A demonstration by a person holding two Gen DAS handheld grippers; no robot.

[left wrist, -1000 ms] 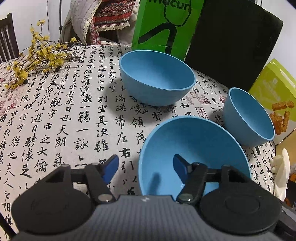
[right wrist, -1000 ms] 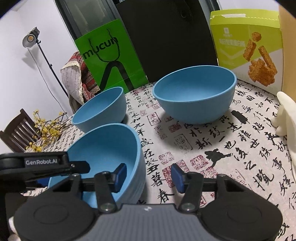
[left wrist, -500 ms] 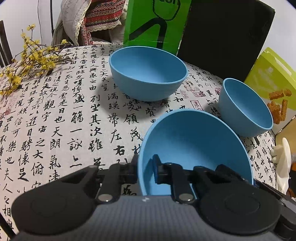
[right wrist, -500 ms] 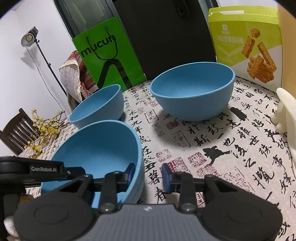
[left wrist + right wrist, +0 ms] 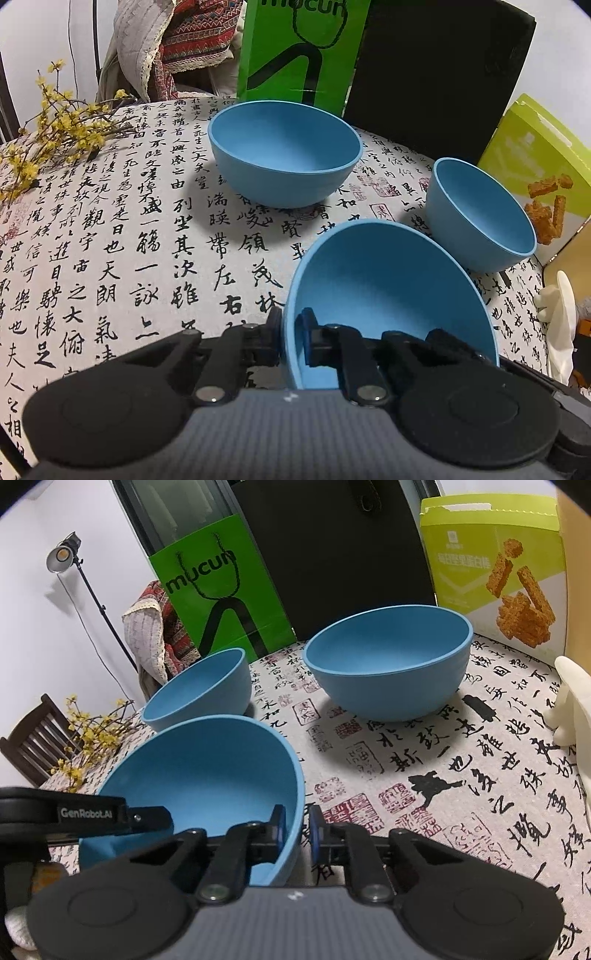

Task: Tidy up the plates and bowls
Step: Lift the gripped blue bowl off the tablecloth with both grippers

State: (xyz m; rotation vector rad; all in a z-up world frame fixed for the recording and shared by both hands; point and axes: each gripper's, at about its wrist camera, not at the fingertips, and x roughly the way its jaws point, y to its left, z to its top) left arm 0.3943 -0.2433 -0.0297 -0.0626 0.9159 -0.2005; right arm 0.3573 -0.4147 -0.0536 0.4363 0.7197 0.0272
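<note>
Three blue bowls stand on the calligraphy tablecloth. My left gripper (image 5: 291, 334) is shut on the left rim of the nearest bowl (image 5: 388, 295), one finger inside, one outside. My right gripper (image 5: 295, 827) is shut on the right rim of the same bowl (image 5: 199, 786). A second bowl (image 5: 284, 151) stands further back; it also shows in the right wrist view (image 5: 199, 694). A third bowl (image 5: 480, 214) stands to the right, large in the right wrist view (image 5: 391, 664).
A green paper bag (image 5: 221, 594) and a black bag (image 5: 332, 554) stand at the table's back edge. A green snack box (image 5: 495, 572) and a white figurine (image 5: 569, 701) are at the right. Yellow flower twigs (image 5: 55, 125) lie at the far left.
Both grippers have closed from open onto opposite rims of the nearest bowl. The other two bowls have not moved.
</note>
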